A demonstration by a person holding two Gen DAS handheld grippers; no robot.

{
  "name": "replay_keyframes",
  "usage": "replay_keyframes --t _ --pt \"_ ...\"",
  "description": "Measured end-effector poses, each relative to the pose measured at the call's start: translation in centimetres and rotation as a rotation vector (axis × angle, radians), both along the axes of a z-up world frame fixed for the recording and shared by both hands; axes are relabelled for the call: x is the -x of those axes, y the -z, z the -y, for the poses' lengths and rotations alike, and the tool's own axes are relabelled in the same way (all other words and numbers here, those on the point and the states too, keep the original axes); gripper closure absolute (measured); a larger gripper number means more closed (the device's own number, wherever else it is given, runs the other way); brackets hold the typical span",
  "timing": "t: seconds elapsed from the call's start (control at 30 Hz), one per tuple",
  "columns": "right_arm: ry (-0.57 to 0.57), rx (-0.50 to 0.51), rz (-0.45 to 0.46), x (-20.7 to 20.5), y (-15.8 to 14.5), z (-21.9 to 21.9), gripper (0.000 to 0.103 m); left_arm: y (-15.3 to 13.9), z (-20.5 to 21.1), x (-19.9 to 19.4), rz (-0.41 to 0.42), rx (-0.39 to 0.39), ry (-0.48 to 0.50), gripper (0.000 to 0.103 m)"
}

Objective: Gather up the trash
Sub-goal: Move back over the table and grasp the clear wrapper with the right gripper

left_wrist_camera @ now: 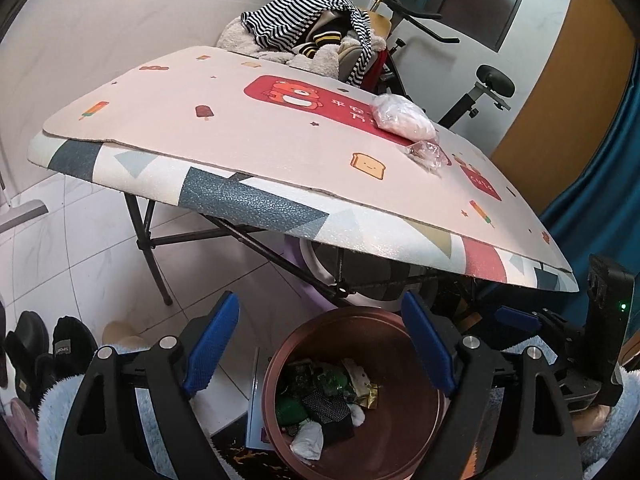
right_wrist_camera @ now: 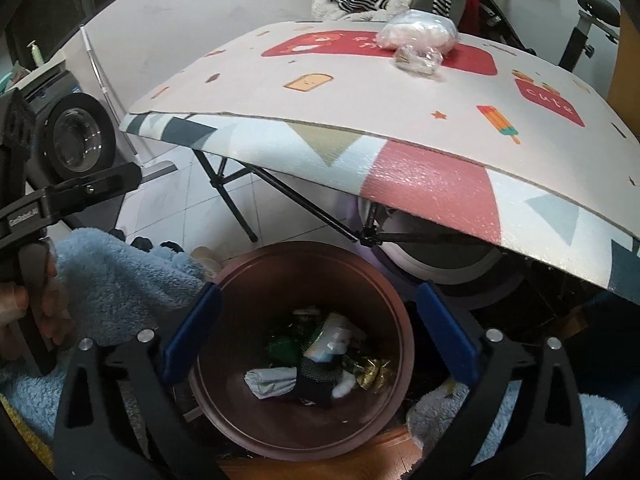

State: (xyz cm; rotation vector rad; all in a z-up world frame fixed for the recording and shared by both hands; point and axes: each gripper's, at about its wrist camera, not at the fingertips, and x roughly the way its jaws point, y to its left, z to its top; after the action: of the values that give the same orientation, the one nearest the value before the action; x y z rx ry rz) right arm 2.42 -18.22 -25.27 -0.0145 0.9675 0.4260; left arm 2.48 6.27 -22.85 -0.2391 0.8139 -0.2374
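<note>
A round brown trash bin point(left_wrist_camera: 404, 432) point(right_wrist_camera: 384, 300) stands on the floor in front of the table and holds several wrappers and crumpled scraps point(left_wrist_camera: 320, 396) point(right_wrist_camera: 324, 356). My left gripper point(left_wrist_camera: 320, 344) hangs open and empty above the bin. My right gripper point(right_wrist_camera: 320, 328) is also open and empty above the bin. On the table mat lie a white crumpled plastic bag point(left_wrist_camera: 402, 116) point(right_wrist_camera: 420, 32) and, in front of it, a small clear wrapper point(left_wrist_camera: 426, 154) point(right_wrist_camera: 418, 60).
The folding table point(left_wrist_camera: 224, 120) point(right_wrist_camera: 360, 92) carries a pink cartoon mat that overhangs its front edge. A chair piled with striped clothes point(left_wrist_camera: 316, 28) stands behind it. An exercise bike point(left_wrist_camera: 492, 80) is at the right. Shoes point(left_wrist_camera: 40, 348) lie on the tiled floor at the left.
</note>
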Motion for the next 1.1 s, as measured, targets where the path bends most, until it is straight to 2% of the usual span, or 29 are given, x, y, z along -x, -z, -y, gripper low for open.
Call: replay_keyframes --t 0.23,0.4,0.6,0.77,0.83,0.9,1.1 --pt "0.016 -0.003 -0.002 -0.1 0.0 0.2 0.006 0.0 0.0 0.0 0.002 -0.003 -0.001 0.022" --pt "0.032 -0.011 0.021 0.1 -0.5 0.5 0.006 -0.6 0.6 0.0 0.032 -0.028 0.025 0.022" --pt "0.095 -0.08 0.043 -1.3 -2.6 2.5 0.006 -2.1 0.9 -0.6 0.084 -0.055 0.028 0.022" --pt "0.197 -0.084 0.077 -5.4 -5.0 5.0 0.006 -3.8 0.5 -2.0 0.124 -0.044 0.032 0.022" --pt "0.229 -0.106 0.075 -7.5 -5.7 6.1 0.006 -4.9 0.6 -2.7 0.158 -0.045 0.039 0.02" --pt "0.249 -0.086 0.068 -9.8 -6.2 6.4 0.006 -5.8 0.7 -3.6 0.186 -0.041 0.049 0.019" --pt "0.201 -0.024 0.072 -16.3 -6.5 5.0 0.006 -7.3 0.8 -6.8 0.198 0.007 0.048 0.019"
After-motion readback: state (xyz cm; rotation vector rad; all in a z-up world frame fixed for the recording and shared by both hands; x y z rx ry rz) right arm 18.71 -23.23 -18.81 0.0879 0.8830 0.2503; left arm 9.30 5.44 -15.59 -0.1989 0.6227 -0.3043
